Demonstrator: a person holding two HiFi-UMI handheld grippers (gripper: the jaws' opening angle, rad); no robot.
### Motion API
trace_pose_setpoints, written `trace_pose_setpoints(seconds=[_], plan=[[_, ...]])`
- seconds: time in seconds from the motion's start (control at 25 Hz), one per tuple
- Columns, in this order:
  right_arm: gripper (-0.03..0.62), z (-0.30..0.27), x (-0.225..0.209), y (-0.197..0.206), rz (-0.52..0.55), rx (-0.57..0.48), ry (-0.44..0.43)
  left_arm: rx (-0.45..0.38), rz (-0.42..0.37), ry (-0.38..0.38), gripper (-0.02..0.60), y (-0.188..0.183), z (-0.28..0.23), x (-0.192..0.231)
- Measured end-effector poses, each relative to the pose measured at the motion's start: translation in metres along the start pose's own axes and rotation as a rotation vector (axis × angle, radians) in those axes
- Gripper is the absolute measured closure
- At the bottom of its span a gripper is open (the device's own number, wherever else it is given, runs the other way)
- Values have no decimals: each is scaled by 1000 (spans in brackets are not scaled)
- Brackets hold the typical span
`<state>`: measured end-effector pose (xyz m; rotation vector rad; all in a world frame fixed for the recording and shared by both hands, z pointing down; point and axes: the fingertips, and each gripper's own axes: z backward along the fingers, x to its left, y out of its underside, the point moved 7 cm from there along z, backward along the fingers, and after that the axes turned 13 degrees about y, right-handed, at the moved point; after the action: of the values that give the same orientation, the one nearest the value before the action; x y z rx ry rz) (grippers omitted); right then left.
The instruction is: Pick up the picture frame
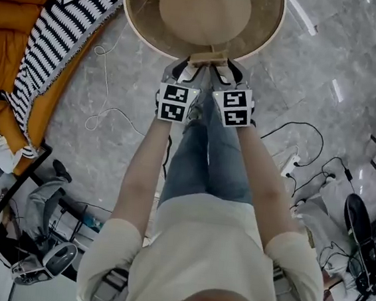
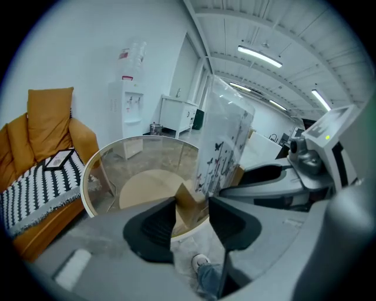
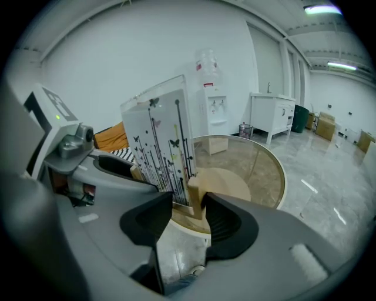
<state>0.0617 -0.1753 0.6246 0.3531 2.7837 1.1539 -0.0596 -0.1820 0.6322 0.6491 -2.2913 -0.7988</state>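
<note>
The picture frame [image 3: 161,132] is held upright over the near rim of the round glass surface [image 1: 271,28], between the two tongs. The left tongs [image 2: 192,207] are clamped on a pale wooden part at one side of the frame. The right tongs [image 3: 189,203] are clamped on the wooden corner at the other side.

In the head view only the frame's top edge is seen, as a thin wooden strip. Its printed face of stems and butterflies is hidden there, and the tips of both tongs are largely covered by the marker cubes [image 1: 174,102]. In the left gripper view the upper part of the frame is veiled by glare on a clear wrapping, so its top rail is hard to make out. The lower rail is masked by the jaws in both gripper views, and whether it is clear of the glass cannot be told.
</note>
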Motion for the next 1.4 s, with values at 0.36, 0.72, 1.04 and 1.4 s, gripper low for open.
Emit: trace_pose_setpoints(seconds=[0.36,0.72,1.04,1.4], plan=[[421,88,-2,-32,-23,-57,49,-19,-61,31,405,-40,56,-60],[424,169,23,-28,-20,-106,78,-44,-99,50,405,-32,118,-112],[429,289,57,-14,-19,-168,125,-84,-163,78,405,-16,207,-193],[439,263,48,-46,-3,-200,79,-84,-163,46,405,-47,200,-168]])
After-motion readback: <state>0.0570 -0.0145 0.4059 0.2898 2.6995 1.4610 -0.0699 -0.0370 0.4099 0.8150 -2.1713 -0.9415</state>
